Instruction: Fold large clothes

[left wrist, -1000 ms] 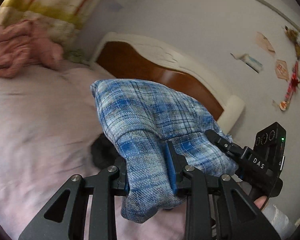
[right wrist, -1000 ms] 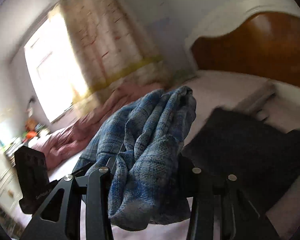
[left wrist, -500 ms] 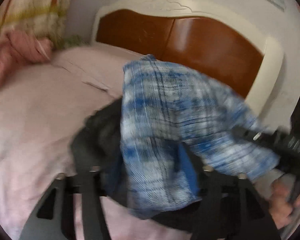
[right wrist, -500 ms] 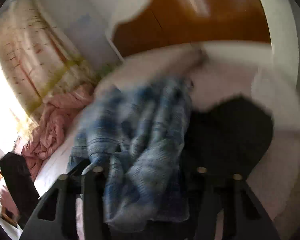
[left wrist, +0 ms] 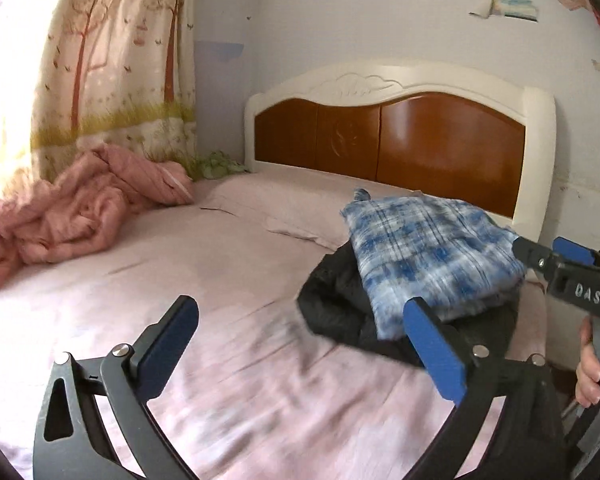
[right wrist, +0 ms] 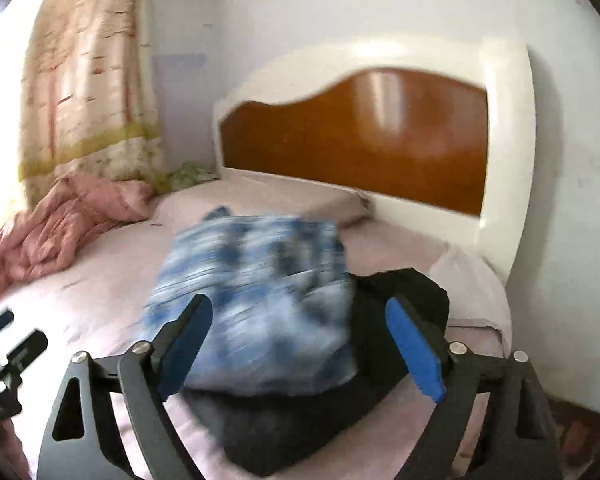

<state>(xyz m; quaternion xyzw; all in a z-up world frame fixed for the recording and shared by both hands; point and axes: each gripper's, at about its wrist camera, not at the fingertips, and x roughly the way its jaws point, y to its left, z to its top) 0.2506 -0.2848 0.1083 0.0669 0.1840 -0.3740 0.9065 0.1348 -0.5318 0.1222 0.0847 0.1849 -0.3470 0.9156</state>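
Plaid shirt (left wrist: 428, 256) lies folded atop dark garment (left wrist: 336, 304); both claws gape empty nearby.

The left gripper (left wrist: 300, 344) is spread wide with nothing between its blue pads, above the pink bed sheet (left wrist: 180, 264). At about two o'clock from it, a folded blue plaid shirt (left wrist: 432, 256) lies on top of a dark garment (left wrist: 336, 304). The right gripper (left wrist: 552, 264) reaches in from three o'clock, its tips just beside the shirt's edge. A crumpled pink quilt (left wrist: 76, 208) sits at ten o'clock, the wooden headboard (left wrist: 400, 140) at twelve.
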